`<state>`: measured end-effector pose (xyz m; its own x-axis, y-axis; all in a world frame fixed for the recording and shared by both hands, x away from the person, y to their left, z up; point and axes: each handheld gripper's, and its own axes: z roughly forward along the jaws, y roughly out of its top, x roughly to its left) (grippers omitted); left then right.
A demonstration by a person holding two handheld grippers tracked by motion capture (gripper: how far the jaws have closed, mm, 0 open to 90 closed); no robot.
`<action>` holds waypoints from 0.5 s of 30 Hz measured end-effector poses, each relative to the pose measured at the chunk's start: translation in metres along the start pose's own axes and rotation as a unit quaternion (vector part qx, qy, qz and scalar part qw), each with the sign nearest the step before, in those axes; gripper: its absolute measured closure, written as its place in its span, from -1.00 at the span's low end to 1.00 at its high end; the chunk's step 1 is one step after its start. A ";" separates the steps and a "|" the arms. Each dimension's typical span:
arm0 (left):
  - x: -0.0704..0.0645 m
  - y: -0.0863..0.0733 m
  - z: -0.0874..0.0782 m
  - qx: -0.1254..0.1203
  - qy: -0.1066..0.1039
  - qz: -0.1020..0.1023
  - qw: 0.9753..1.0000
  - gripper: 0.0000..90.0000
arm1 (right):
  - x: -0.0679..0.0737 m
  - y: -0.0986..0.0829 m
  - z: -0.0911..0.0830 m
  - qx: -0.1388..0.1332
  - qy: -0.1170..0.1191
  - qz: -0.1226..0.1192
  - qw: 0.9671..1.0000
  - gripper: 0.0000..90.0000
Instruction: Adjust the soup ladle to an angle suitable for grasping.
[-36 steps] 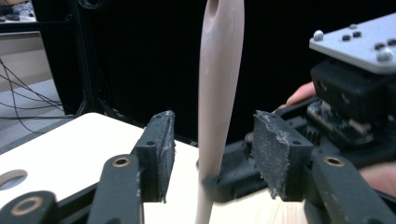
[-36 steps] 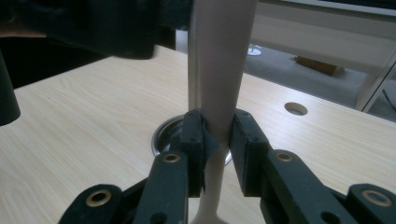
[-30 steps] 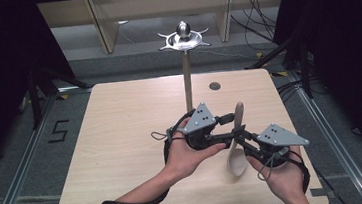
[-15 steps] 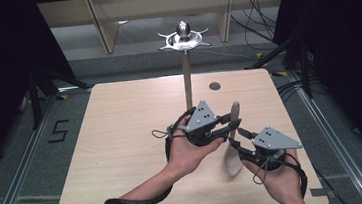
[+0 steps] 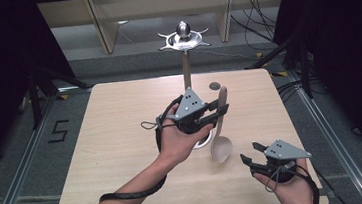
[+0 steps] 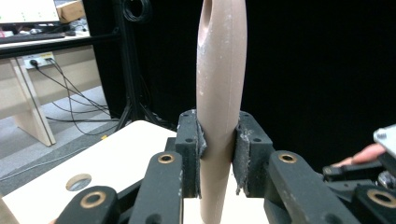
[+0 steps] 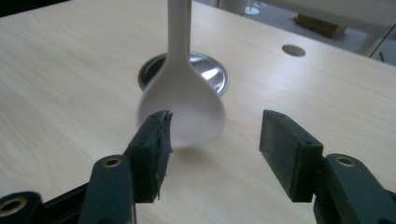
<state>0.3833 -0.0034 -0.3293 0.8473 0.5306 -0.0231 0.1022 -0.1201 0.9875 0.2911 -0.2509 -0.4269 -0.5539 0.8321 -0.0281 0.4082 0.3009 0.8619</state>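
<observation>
A beige plastic spoon (image 5: 221, 148) hangs bowl-down over the table, its handle pointing up and away. My left gripper (image 5: 222, 112) is shut on the handle near its middle. In the left gripper view both pads clamp the spoon's handle (image 6: 219, 93). My right gripper (image 5: 250, 153) is open at the front right of the table, a short way from the bowl. In the right gripper view its open jaws (image 7: 215, 135) frame the spoon's bowl (image 7: 182, 102), which hangs just beyond them without touching.
A metal stand rises from a round base (image 5: 203, 142) under my left hand. Its thin pole (image 5: 186, 74) ends in a ringed metal top (image 5: 183, 39). A small round hole (image 5: 214, 85) lies in the wooden table (image 5: 122, 138) behind the spoon.
My right gripper has opened, let go of the spoon's bowl and drawn back toward the front right. The left gripper keeps the spoon, now hanging more upright.
</observation>
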 end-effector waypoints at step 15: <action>0.012 0.013 0.000 -0.004 0.017 -0.008 1.000 0.63 | -0.009 -0.010 0.002 0.023 -0.005 0.036 0.999 -0.04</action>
<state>0.3947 0.0010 -0.3173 0.8279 0.5600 -0.0331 0.1102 -0.1046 0.9884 0.2935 -0.2607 -0.4358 -0.5142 0.8572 0.0285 0.4799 0.2600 0.8379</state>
